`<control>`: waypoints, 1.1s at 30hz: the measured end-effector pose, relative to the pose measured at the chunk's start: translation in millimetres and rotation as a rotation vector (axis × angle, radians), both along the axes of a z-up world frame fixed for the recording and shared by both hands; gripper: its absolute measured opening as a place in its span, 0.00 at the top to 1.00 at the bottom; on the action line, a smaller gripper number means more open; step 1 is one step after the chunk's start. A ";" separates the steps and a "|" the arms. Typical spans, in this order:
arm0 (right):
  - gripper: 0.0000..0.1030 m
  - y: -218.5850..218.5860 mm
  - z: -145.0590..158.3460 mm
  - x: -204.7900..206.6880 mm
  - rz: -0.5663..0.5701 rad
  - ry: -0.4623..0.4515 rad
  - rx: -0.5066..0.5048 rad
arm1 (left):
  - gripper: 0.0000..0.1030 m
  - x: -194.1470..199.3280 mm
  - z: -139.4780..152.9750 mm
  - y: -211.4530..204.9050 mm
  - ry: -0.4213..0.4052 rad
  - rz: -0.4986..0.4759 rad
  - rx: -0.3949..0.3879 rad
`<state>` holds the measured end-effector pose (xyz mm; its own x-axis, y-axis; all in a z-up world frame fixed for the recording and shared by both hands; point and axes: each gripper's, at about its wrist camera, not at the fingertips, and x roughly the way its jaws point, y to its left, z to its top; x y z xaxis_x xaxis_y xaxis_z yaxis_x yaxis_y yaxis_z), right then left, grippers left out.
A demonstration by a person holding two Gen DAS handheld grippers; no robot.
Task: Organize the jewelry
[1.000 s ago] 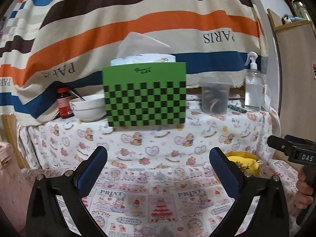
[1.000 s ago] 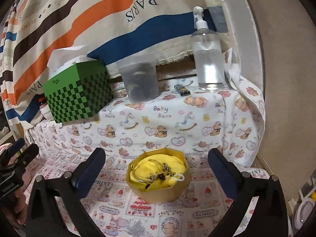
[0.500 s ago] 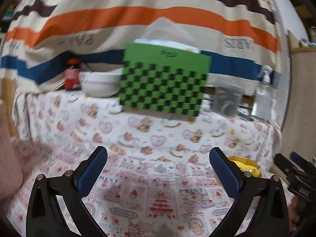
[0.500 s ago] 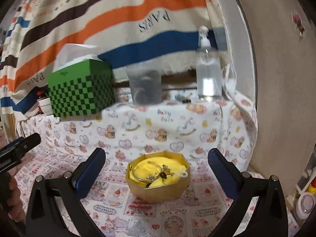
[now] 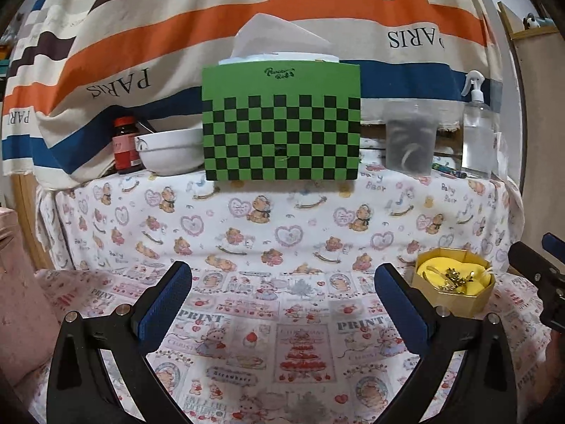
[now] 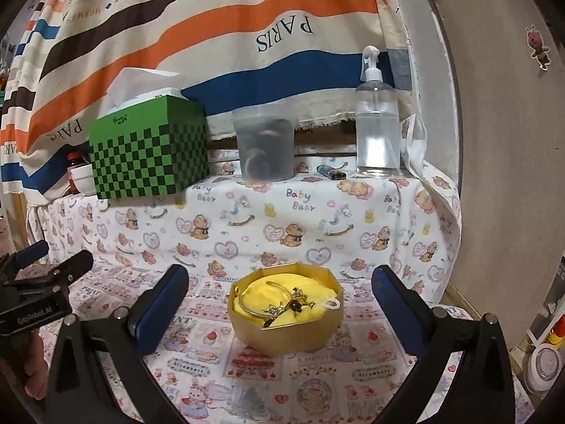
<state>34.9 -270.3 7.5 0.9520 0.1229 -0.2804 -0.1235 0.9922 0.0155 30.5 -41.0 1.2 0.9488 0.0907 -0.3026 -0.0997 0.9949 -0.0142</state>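
A gold octagonal jewelry box [image 6: 286, 332] with a yellow cushion sits on the printed cloth. On the cushion lie a bangle and tangled gold jewelry [image 6: 289, 304]. My right gripper [image 6: 279, 304] is open and empty, its jaws wide on either side of the box, just short of it. The box also shows at the right of the left wrist view [image 5: 455, 298]. My left gripper [image 5: 282, 300] is open and empty over bare cloth, left of the box. The right gripper's tips show at the far right of the left wrist view [image 5: 536, 268].
On the raised shelf behind stand a green checkered tissue box [image 5: 282, 123], a frosted plastic tub [image 6: 265, 148], a clear spray bottle [image 6: 378, 123], white bowls [image 5: 169, 152] and a red-capped jar [image 5: 125, 145]. A lighter [image 6: 332, 175] lies by the bottle. A wall stands at the right.
The left wrist view has swung back to level, so the tissue box sits centred and the jewelry box shows more fully at right. The right gripper has stayed in front of the box.
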 end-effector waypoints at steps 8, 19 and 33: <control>0.00 1.8 -2.8 1.8 0.008 0.036 -0.011 | 0.00 -0.3 -0.1 0.4 0.004 -0.014 -0.001; 0.00 -3.7 -3.4 8.1 -0.029 0.062 0.007 | 0.00 -0.5 0.1 -0.5 0.004 -0.007 0.003; 0.00 -3.4 -3.6 7.8 -0.029 0.061 0.004 | 0.00 -0.9 0.0 0.0 0.004 -0.006 0.003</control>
